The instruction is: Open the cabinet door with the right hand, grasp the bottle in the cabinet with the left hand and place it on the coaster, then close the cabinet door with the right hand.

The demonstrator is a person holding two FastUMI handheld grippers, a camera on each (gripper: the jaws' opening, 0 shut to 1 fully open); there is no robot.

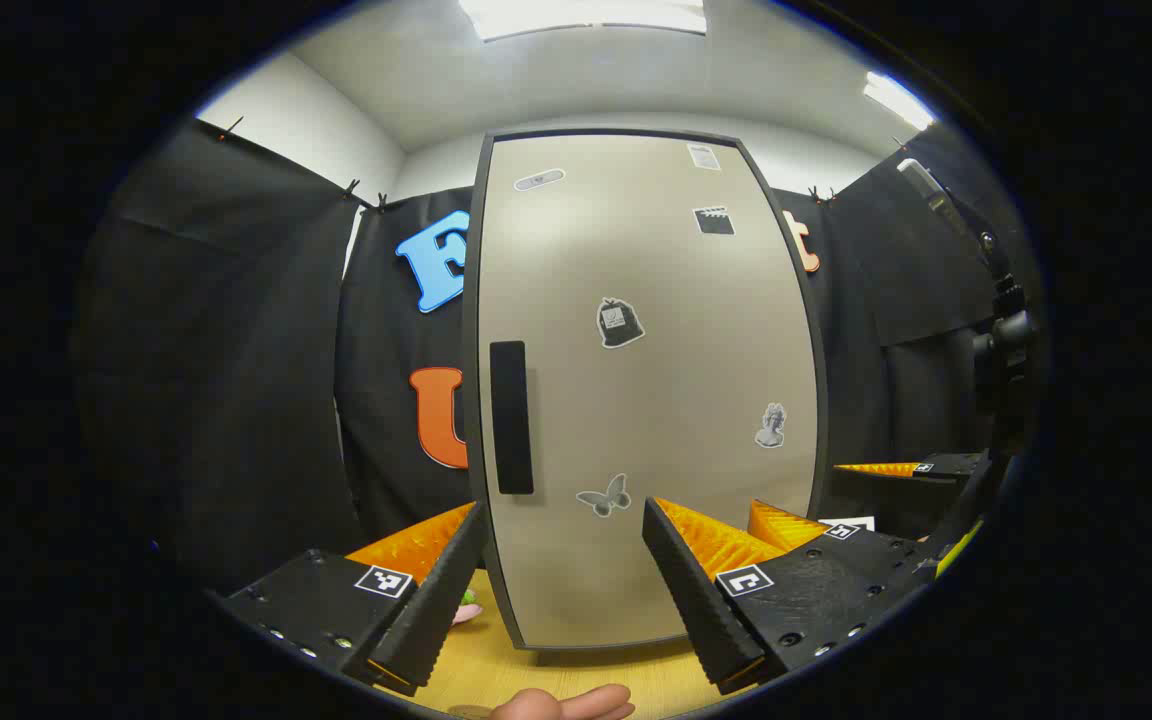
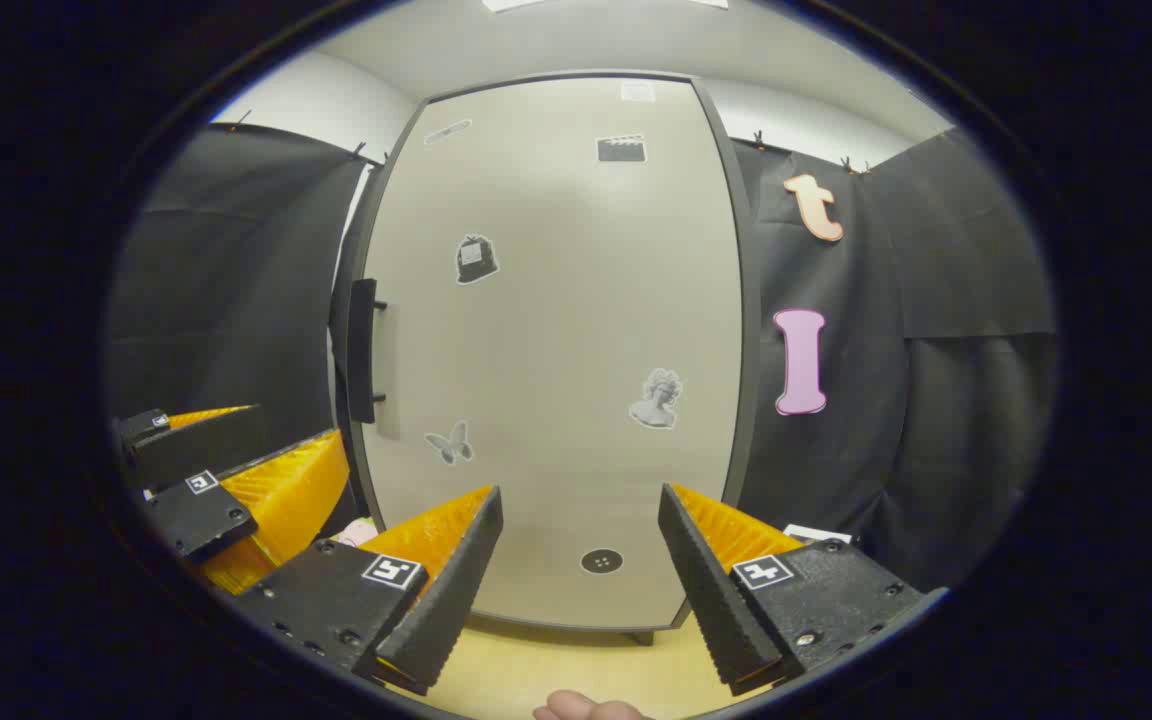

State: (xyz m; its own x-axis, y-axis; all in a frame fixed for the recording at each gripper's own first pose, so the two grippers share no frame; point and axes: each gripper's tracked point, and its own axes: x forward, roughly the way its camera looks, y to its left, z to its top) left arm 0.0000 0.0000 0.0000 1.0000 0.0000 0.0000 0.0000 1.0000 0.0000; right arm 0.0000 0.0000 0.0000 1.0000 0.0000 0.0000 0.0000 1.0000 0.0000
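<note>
Nearest the lens in the right gripper view, the right tongs (image 2: 581, 560) stand spread wide and empty, squared up to the shut cabinet door (image 2: 556, 350). Going left to right, the left tongs (image 2: 236, 470) hang wide at the far left, then comes the dark upright handle (image 2: 363, 350) on the door's left edge, then the plain door face. In the left gripper view the left tongs (image 1: 564, 560) are likewise wide and bare, low over the tabletop (image 1: 556, 675), facing the handle (image 1: 511, 417). The bottle presumably sits behind the door, hidden; I cannot make out the coaster. To do this well, swing the right tongs left to the handle, straddle it mid-height, pinch, then pull along the hinge's arc, keeping the left tongs clear of the door's sweep.
</note>
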